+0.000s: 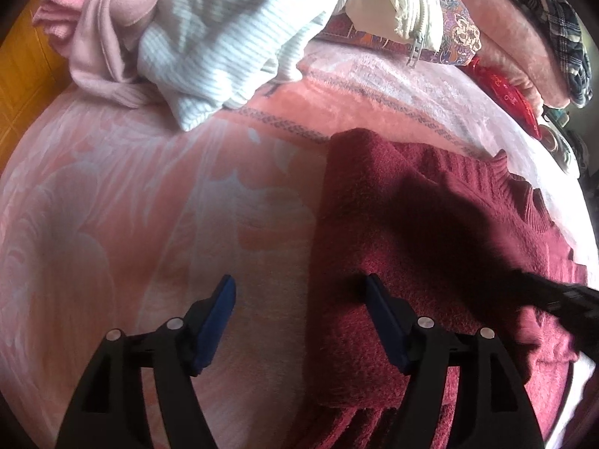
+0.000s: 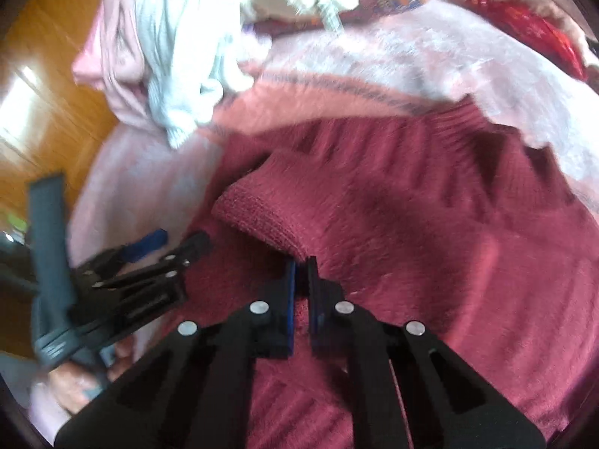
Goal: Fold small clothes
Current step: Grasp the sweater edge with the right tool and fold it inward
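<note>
A maroon knit sweater (image 1: 430, 224) lies on a pink patterned blanket (image 1: 149, 205), its ribbed collar toward the far right. My left gripper (image 1: 299, 284) hangs open over the sweater's left edge, one blue pad above the blanket and the other above the knit, with nothing pinched. In the right wrist view my right gripper (image 2: 301, 262) is shut on a raised fold of the maroon sweater (image 2: 411, 232); the ribbed edge of that fold (image 2: 258, 217) runs up and left from the jaws. The left gripper (image 2: 176, 241) shows there at the left, open.
A heap of clothes lies at the far end: a pale pink garment (image 1: 108, 37), a white ribbed top (image 1: 209, 45), a cream zipped piece (image 1: 397, 3). A patterned cushion (image 1: 460, 33) and red fabric (image 1: 509, 93) lie far right. Wooden floor (image 2: 48, 86) is left of the bed. A hand (image 2: 75, 385) holds the left tool.
</note>
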Tool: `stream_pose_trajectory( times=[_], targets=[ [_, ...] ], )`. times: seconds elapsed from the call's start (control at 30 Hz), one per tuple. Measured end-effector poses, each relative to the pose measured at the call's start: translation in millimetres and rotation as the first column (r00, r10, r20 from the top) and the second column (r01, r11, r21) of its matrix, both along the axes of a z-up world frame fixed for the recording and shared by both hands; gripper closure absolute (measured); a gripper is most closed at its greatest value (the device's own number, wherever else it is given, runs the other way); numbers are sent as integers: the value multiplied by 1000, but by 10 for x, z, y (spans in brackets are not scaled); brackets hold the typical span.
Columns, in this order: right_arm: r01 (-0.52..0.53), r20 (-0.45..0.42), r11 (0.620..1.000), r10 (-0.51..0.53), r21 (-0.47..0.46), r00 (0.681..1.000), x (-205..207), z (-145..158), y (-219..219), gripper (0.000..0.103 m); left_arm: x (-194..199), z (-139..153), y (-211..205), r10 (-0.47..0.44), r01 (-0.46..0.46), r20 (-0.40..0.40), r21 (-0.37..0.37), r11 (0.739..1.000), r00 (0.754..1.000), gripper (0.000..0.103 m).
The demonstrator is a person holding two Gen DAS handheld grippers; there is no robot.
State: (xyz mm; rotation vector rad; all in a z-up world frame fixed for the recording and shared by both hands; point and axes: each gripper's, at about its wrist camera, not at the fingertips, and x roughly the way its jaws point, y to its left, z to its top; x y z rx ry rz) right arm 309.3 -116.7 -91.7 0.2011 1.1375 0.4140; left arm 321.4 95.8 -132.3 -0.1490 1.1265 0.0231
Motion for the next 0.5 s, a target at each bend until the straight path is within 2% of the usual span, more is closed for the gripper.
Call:
stream_pose_trajectory(
  times=[0.13,0.27,0.43,0.5],
  targets=[
    [81,14,994,-82,72,997,-213,144,-602,99,-19,4,-55,-4,4,11,19,1000,1000,32],
    [183,1,980,-184,75,983,-491,77,-1200,98,-25,5,-95,1,-1,16,21,1000,1000,32],
    [262,-61,963,-259,57,964,-817,-263,-1810,88,-55,12,-194,-2,0,38,68,998,999,32],
    [298,-84,947,-290,116,953,-864,-378,-2039,69,-64,23,-237,-7,3,50,82,997,999,32]
  ],
)
